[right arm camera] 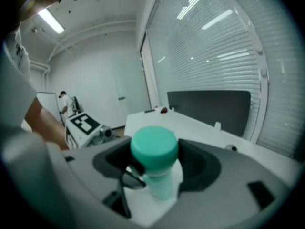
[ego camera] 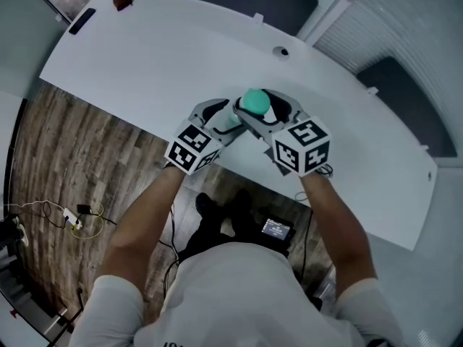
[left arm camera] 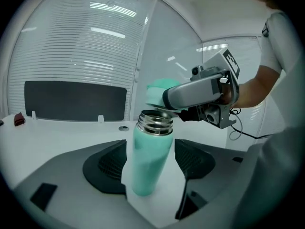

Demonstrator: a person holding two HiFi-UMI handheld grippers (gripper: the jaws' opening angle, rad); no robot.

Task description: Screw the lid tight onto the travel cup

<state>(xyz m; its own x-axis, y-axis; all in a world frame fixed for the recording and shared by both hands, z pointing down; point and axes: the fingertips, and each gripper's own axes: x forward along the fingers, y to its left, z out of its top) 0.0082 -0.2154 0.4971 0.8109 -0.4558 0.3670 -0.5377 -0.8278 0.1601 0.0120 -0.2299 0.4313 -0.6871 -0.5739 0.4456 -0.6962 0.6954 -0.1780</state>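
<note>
My left tongs [ego camera: 228, 120] and right tongs [ego camera: 262, 109] meet over the white table [ego camera: 145, 56] in the head view, the left gripper view shows jaws spread wide either side of the open travel cup [left arm camera: 150, 159], and the right gripper view shows jaws clamped on the teal lid [right arm camera: 154, 147] just over its mouth.

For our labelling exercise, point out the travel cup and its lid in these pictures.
travel cup [left arm camera: 148, 163], left gripper view, middle of its teal body.
lid [right arm camera: 154, 147], right gripper view, middle of the teal cap.

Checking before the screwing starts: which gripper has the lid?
The right gripper, shut on the teal lid; the left gripper's jaws stand apart around the open cup.
</note>
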